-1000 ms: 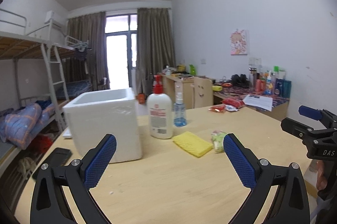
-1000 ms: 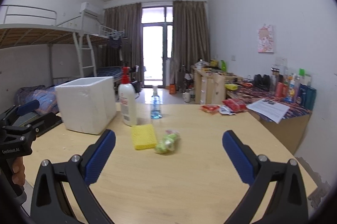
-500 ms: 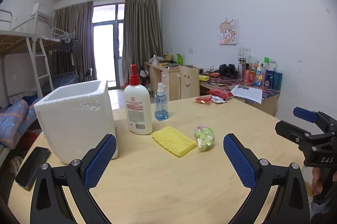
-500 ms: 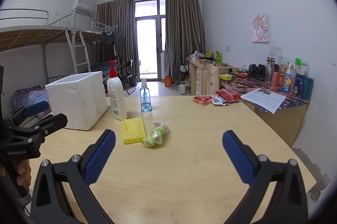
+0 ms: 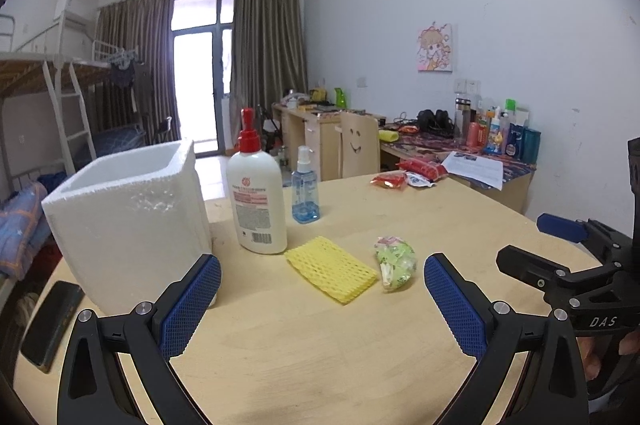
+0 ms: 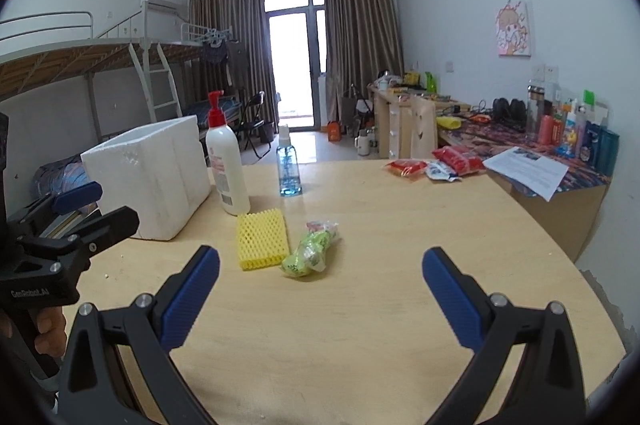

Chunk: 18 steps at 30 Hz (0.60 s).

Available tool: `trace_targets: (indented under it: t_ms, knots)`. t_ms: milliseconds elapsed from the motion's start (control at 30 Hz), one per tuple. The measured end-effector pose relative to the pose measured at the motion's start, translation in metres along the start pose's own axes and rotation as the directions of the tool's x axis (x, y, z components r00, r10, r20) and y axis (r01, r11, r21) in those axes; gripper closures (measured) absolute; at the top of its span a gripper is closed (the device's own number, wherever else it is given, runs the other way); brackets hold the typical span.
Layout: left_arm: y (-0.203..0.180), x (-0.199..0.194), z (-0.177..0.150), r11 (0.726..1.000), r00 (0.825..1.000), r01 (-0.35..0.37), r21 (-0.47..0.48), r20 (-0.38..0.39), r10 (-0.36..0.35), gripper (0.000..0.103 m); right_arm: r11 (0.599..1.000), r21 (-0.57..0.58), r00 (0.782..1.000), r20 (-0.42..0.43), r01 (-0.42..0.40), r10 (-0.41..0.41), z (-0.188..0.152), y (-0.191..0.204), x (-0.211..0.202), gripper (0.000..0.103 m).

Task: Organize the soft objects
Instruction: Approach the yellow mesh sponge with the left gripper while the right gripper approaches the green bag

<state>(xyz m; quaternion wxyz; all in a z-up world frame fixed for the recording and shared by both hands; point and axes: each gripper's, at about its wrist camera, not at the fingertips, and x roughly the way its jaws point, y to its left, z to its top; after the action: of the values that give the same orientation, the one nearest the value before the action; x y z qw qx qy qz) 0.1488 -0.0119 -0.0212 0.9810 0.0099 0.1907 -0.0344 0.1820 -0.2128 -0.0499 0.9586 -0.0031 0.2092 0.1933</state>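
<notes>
Two soft things lay mid-table, untouched: a yellow net (image 5: 331,269) just left of a green packet (image 5: 394,263), beside the foam box (image 5: 128,221), likely their bin. Left gripper (image 5: 322,301) and right gripper (image 6: 320,295) hovered near the front edge, jaws wide apart, gripping nothing.

Yellow foam net sleeve (image 5: 331,269): flat, rectangular, open diamond mesh, lying on the desk (image 5: 340,345). One short end sits just in front of the base of the lotion bottle (image 5: 258,189); from the right wrist view (image 6: 262,239) that end is close to touching the bottle, contact not resolvable.

Green snack packet (image 5: 394,263): small crinkled clear wrapper, green contents, some red and white print at the far end. Lies on its side on the desk, just beside the sleeve's right edge; in the right wrist view (image 6: 310,253) its near end appears to meet the sleeve's near corner.

White foam box (image 5: 128,221): open top, upright, left of the bottle, rim chipped.
</notes>
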Motion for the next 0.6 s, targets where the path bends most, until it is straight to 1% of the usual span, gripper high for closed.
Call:
trace_targets:
  t_ms: [100,233,333,433,500,600]
  knots:
    - [0.001,0.007,0.001,1.000,1.000,-0.013,0.003,-0.015,0.014,0.001,1.000,-0.010,1.000,-0.011,-0.008,0.008,0.001,0.001,0.005,0.001]
    - [0.001,0.020,0.002,1.000,0.998,0.000,0.012,-0.057,0.001,0.001,1.000,-0.016,1.000,-0.028,-0.013,0.013,0.002,0.000,0.014,0.001]
    - [0.000,0.034,0.003,1.000,0.996,0.013,0.017,-0.084,-0.011,0.001,1.000,0.000,0.999,-0.043,-0.009,0.009,0.001,-0.004,0.019,0.001]
    - [-0.001,0.047,0.002,0.999,0.991,0.042,0.000,-0.126,-0.042,0.001,1.000,0.026,0.998,-0.063,-0.009,0.010,0.001,-0.012,0.024,0.001]
    - [-0.001,0.055,0.000,0.999,0.989,0.041,-0.002,-0.141,-0.041,0.001,0.999,0.041,0.997,-0.077,-0.014,0.017,0.001,-0.017,0.027,0.001]
    - [-0.003,0.067,-0.002,0.999,0.985,0.039,0.004,-0.168,-0.038,0.001,0.999,0.042,0.995,-0.097,0.002,0.002,0.000,-0.021,0.034,0.001]
